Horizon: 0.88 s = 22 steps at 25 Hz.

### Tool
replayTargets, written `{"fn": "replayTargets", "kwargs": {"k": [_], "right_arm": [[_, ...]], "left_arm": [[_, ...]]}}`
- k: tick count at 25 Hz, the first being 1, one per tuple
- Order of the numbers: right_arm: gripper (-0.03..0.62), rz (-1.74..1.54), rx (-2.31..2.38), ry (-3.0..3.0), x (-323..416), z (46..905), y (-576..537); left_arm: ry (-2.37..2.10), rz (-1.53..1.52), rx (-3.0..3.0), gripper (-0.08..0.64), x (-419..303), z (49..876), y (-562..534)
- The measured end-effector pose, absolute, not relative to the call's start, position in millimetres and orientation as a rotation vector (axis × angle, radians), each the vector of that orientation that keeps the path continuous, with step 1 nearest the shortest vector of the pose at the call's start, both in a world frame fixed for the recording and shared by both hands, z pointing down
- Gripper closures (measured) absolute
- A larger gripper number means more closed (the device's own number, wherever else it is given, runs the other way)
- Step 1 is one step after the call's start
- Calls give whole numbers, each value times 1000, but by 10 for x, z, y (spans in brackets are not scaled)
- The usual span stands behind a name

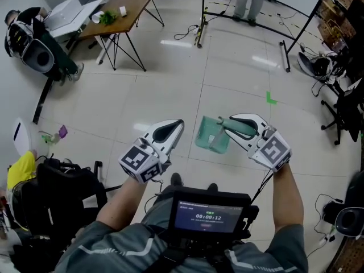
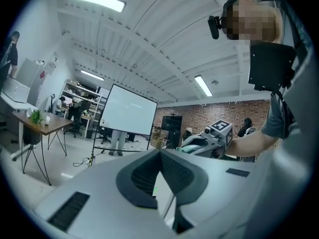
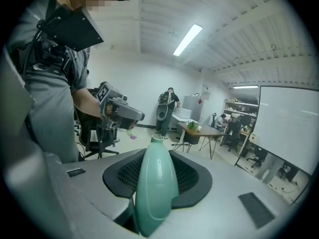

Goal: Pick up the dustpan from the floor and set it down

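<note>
OFFICE FLOOR: a teal dustpan (image 1: 211, 135) is seen carried clear of the tiled floor (image 1: 170, 84), ahead of the person, w/ its handle (image 3: 155, 183) clamped between the jaws of the right gripper (image 1: 234, 124). The handle's rounded end is seen poking out past the jaw tips, and the pan is shown between the two grippers. Just how the pan hangs from the handle can't be made out. The left gripper (image 1: 173, 128) is held near the pan, apart from it, its jaws drawn together or all but, w/ nothing between them. The pick-up is judged done and only the set-down is left. The dustpan is judged light & stiff, prob. thin moulded plastic, so little squeeze should be needed. The handle is smooth, rounded & tapered, though, so it could be twisted or slid in the pads if swung fast. The handle is judged the right place to be gripped. The thin pan lip is prob. the weakest part & is best lowered flat, not dropped on a corner.
</note>
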State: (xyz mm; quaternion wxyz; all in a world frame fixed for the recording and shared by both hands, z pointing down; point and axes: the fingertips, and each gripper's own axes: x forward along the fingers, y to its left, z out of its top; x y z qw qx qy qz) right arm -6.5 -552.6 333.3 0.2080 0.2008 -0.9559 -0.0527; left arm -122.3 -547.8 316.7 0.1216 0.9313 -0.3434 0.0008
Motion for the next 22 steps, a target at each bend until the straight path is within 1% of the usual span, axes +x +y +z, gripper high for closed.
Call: {"fn": "replayTargets", "kwargs": {"k": [4, 8, 16, 22], "right_arm": [[460, -148, 561, -2659, 144, 3879, -5887], [460, -76, 536, -2648, 404, 4798, -6217], [459, 4, 486, -2597, 464, 6801, -6739], [459, 32, 449, -2582, 486, 7946, -6931]], "left_arm": [[-1002, 43, 2674, 534, -982, 3751, -5829], [-977, 120, 2613, 534, -666, 4657, -6138], [-914, 253, 2550, 534, -376, 6599, -6636], [-908, 315, 2477, 534, -309, 7682, -6737]]}}
